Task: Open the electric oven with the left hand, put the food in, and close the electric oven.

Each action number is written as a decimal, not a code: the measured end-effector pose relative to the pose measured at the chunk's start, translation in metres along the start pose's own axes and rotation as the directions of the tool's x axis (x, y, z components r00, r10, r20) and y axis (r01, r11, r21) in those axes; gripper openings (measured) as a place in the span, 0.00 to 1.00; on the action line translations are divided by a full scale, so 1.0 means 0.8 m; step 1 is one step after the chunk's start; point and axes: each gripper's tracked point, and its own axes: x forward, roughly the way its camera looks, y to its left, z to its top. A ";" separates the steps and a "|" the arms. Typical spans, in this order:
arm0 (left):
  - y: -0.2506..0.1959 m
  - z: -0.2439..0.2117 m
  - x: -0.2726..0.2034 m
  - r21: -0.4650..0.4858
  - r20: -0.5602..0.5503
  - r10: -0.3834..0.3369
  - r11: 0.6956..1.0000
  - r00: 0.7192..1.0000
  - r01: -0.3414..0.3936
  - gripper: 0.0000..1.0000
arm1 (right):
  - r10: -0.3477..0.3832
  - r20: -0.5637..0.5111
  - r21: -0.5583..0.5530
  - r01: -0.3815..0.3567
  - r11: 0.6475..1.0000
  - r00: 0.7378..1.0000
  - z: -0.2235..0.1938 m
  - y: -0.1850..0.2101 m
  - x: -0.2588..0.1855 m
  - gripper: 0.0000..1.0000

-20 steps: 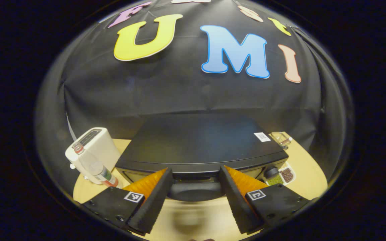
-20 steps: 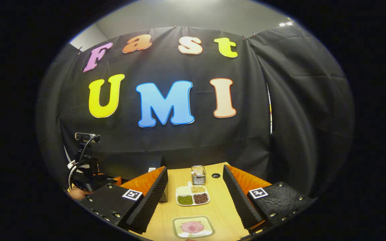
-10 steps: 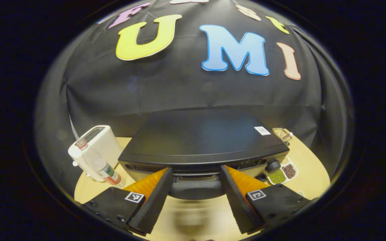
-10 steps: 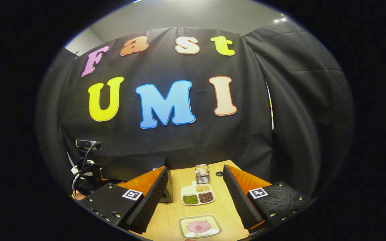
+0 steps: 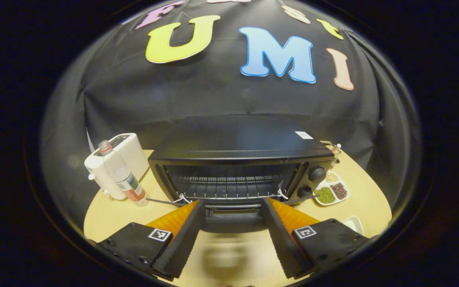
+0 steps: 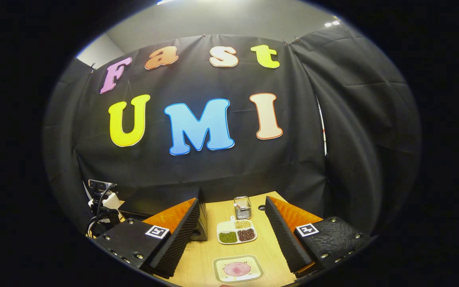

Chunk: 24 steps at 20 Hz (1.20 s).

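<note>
Oven door down, left tool on the handle

My left tool straddles the door handle of the electric oven; whether both fingers actually press on it I cannot tell, since the handle sits between them with their inner faces just at its ends. I see the door swung down toward me, the cavity open and the wire rack showing across it. Two knobs stand on the oven's right panel. Left of the oven on the worktop stand a white toaster and a clear bottle just in front of it. Right of the oven lies a divided dish of beans.

My right tool hangs released, fingers spread wide above the worktop. Between them, near the bottom edge, I see the food, a pink slice on a small square plate. Beyond it lie the bean dish and a small glass holder.
</note>
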 end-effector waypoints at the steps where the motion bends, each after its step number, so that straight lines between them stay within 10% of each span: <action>1: 0.000 -0.009 -0.004 0.002 -0.008 -0.003 1.000 1.000 0.003 1.00 | 0.004 0.000 0.001 -0.004 1.000 1.000 -0.001 0.001 -0.001 1.00; 14: 0.011 -0.116 -0.021 -0.010 -0.142 0.027 1.000 0.989 -0.029 0.98 | 0.025 -0.022 -0.017 -0.025 1.000 0.999 -0.011 0.005 -0.015 1.00; 24: 0.050 0.048 -0.109 -0.056 0.177 0.074 0.996 0.981 -0.065 0.95 | 0.080 -0.222 -0.028 -0.088 0.996 0.972 -0.070 -0.033 0.009 1.00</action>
